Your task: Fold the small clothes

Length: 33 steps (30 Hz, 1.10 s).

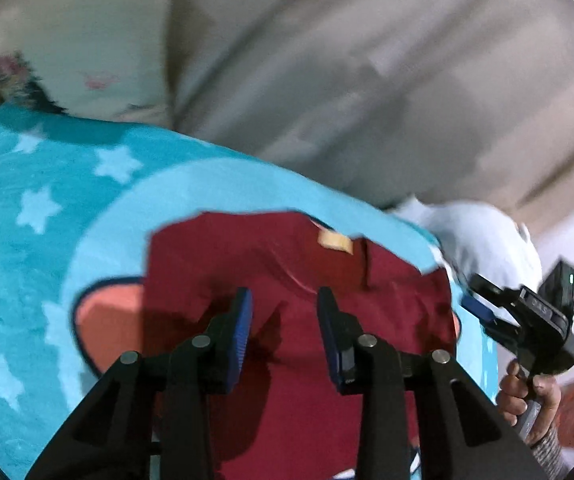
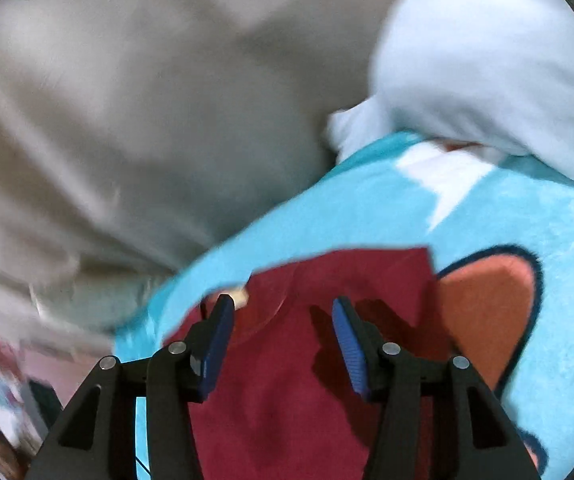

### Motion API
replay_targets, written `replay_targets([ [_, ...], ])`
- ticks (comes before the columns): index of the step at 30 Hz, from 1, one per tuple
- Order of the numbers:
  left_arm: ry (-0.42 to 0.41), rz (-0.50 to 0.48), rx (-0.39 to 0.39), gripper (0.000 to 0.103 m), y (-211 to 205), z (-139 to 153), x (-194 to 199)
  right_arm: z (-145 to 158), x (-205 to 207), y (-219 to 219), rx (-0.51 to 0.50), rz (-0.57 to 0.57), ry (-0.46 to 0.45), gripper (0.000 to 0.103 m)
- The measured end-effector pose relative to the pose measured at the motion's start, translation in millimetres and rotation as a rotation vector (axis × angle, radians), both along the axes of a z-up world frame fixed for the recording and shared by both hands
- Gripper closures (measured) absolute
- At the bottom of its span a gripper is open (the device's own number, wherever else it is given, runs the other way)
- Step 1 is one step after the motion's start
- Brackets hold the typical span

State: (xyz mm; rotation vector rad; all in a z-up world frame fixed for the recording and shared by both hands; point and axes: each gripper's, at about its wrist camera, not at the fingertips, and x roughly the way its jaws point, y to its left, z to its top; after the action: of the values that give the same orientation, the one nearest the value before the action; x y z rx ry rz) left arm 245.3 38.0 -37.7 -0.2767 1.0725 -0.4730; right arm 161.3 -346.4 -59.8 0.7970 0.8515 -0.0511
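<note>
The dark red garment [image 1: 295, 320] lies flat on a turquoise star-print blanket [image 1: 27, 208], directly under and ahead of both claws. The left claw [image 1: 285, 300] hangs over the middle of the cloth with its blue pads [image 1: 243, 332] parted and nothing between them. Its tan neck label [image 1: 335, 242] sits just beyond that claw's tips, toward the far edge. The right claw [image 2: 283, 308] is likewise open and empty, poised over the same garment [image 2: 287, 380]; the label [image 2: 239, 294] shows just beside its left fingertip. In the left wrist view the right claw [image 1: 483, 304] appears off to the right, at the garment's right edge, held by a hand [image 1: 527, 396].

The risks, as I judge them:
- Both views are smeared, so a claw that closes on the move may pinch one layer only, or miss the edge and drag the fold askew.
- The plush blanket lies right beneath the cloth; a deep pinch could catch the blanket too and lift both together.
- The two claws sit near each other over a small garment, so uneven pulls could bunch it rather than crease it cleanly.
- A pale blue-white cloth [image 2: 487, 60] lies just past the blanket's far edge; a wide sweep forward could snag it.

How many layers the garment has now cannot be told.
</note>
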Motion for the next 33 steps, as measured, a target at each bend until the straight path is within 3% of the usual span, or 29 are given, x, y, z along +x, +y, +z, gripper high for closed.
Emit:
replay_targets([
  [3,0.021,-0.064,0.045,0.072,-21.5,-14.4,-1.2,-6.4,3.4,38.2,-0.046,0.124,0.012,0.055],
  [6,0.053,-0.049,0.083,0.072,-27.8,-33.7,12.3,-26.3,15.7,66.0,-0.066,0.229,0.062,0.058],
  [10,0.132,0.039,0.077,0.072,-21.6,-61.6,41.2,-54.0,39.7,70.2,-0.102,0.235,0.138,0.058],
  [14,0.139,0.076,0.080,0.072,-20.1,-67.7,50.7,-63.0,60.7,62.3,-0.170,0.222,0.157,0.059],
  [22,0.044,0.088,0.129,0.072,-16.2,-43.1,34.2,-72.1,69.3,53.5,-0.114,0.166,0.110,0.059],
  [27,-0.078,0.143,0.223,0.064,-13.9,-8.5,-10.0,-73.9,63.2,57.5,-0.103,0.216,0.020,0.047],
  [31,-0.112,0.195,0.259,0.061,-10.2,6.6,-44.3,-70.9,70.7,49.6,-0.066,0.272,0.070,0.048],
  [33,-0.134,0.220,0.279,0.061,-8.7,12.4,-64.3,-62.7,70.5,48.6,-0.102,0.282,0.092,0.049],
])
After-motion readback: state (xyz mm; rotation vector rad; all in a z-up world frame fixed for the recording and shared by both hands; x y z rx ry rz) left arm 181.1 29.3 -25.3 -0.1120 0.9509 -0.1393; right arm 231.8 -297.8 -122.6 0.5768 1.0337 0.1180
